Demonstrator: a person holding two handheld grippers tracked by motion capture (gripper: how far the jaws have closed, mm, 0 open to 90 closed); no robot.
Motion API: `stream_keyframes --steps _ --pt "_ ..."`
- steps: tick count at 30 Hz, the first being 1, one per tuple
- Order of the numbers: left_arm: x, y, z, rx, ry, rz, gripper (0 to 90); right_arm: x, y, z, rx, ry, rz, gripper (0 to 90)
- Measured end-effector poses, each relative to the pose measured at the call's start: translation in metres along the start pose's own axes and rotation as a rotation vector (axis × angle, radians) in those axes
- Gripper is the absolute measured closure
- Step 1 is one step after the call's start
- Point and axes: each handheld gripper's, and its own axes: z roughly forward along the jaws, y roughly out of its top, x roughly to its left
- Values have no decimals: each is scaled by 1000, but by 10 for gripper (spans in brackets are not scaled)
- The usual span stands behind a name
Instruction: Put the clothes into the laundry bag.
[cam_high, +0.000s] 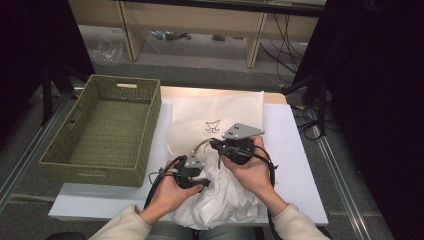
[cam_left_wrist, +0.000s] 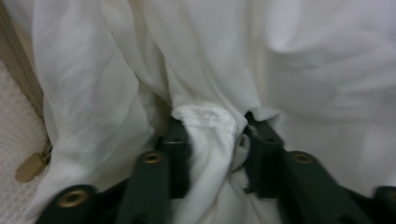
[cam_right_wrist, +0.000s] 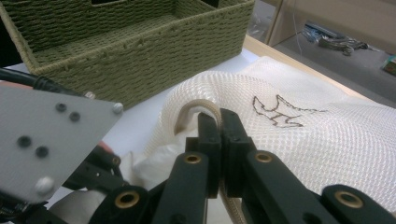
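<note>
Garment (cam_left_wrist: 205, 126) bunches at the surface's near edge, pinched in the left gripper (cam_left_wrist: 212, 140). Right gripper (cam_right_wrist: 217, 122) clamps the mesh bag's (cam_right_wrist: 327, 135) zipper edge; lift that edge higher, then feed cloth inside.

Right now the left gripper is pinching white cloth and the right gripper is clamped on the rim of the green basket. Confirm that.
Not quite. The left gripper does pinch the white cloth, but the right gripper is clamped on the mesh bag's edge, not the green basket, as the right gripper view shows.
</note>
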Motion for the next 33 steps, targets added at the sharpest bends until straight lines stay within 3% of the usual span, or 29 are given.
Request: stream_keyframes --steps 1,2,4,7,8,10,12,15,18,20,22,24,25,27,29,31,33 --pt "-2 1 -1 -30 -5 -23 735 0 0 0 0 0 -1 896" --pt "0 3 -6 -25 -10 -6 754 0 0 0 1 -1 1 895" --pt "-1 7 -11 -71 -12 -44 774 0 0 0 0 2 1 896" --pt "-1 17 -26 -131 -41 -31 786 2 1 -1 -2 4 0 896" --pt "-3 22 -30 -185 -13 -41 790 3 1 -2 -14 4 -10 896" --pt "-4 28 -35 -213 18 -23 796 5 3 -4 -31 -1 -18 896" --pt "-3 36 -40 -245 21 -22 799 6 6 -6 -50 -13 -32 896" --pt "0 42 -37 -252 42 -22 799 8 8 -11 -52 -3 -27 896" --pt "6 37 -22 -201 96 16 794 8 7 -9 -45 -9 -31 896" --pt "16 28 -4 -153 116 -5 782 8 3 -4 -11 7 -17 896" --pt "21 21 2 -153 98 -43 747 7 1 -1 -10 -4 -27 896" --pt "23 22 -3 -136 97 -14 659 7 0 -1 0 0 -3 896" --pt "23 24 -7 -149 96 -25 588 5 1 -1 -1 7 -24 895" --pt "21 26 -18 -180 94 -45 454 3 2 -3 -10 -5 -12 895" --pt "18 26 -29 -166 101 -29 357 0 2 -5 -15 -7 -18 895" --pt "15 24 -42 -167 91 -12 302 -2 2 -7 -26 -31 -31 896" --pt "15 21 -53 -176 85 -14 287 -2 1 -7 -23 -23 -23 895"
